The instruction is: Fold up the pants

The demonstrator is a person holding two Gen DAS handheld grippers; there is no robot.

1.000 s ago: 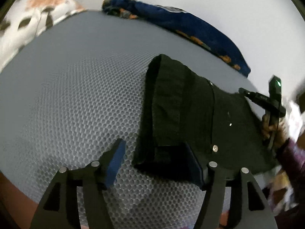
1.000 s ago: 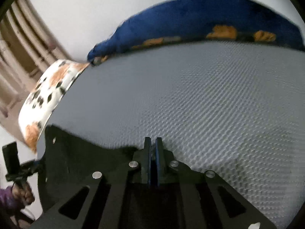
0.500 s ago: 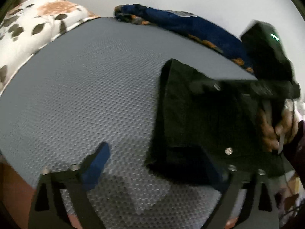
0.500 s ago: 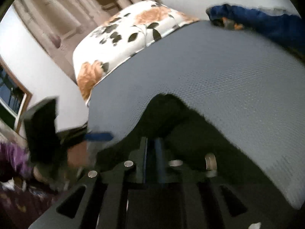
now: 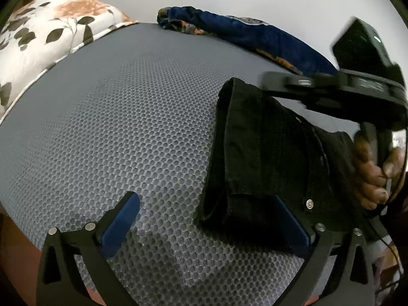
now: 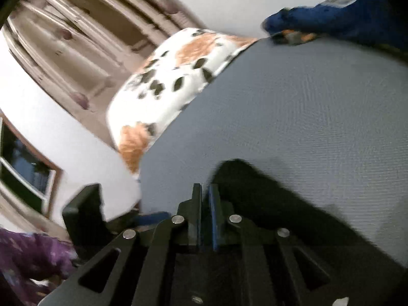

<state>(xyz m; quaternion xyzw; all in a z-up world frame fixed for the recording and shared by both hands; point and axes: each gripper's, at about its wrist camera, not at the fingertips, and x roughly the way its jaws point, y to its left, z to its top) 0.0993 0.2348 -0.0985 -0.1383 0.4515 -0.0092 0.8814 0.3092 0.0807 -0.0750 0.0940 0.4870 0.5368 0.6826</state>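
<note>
Black pants lie folded on the grey mesh mattress, right of centre in the left wrist view. My left gripper is still opening wide. The pants' near corner lies loose between its blue pads, beside the right one, and neither pad presses on it. My right gripper, held by a hand, reaches over the pants' far corner. In the right wrist view, the right gripper shows only a thin slit that is just starting to part. I see no cloth in it. The pants lie under and to its right.
A floral pillow sits at the mattress's far left. A blue patterned blanket lies bunched along the back against the white wall. The mattress's near edge runs just under my left gripper. A purple sleeve, curtains and a window show on the left.
The right gripper swung from the pants' right edge across them to their far corner. The left jaws widened, leaving the pants' near corner free, and that view tilted up.
</note>
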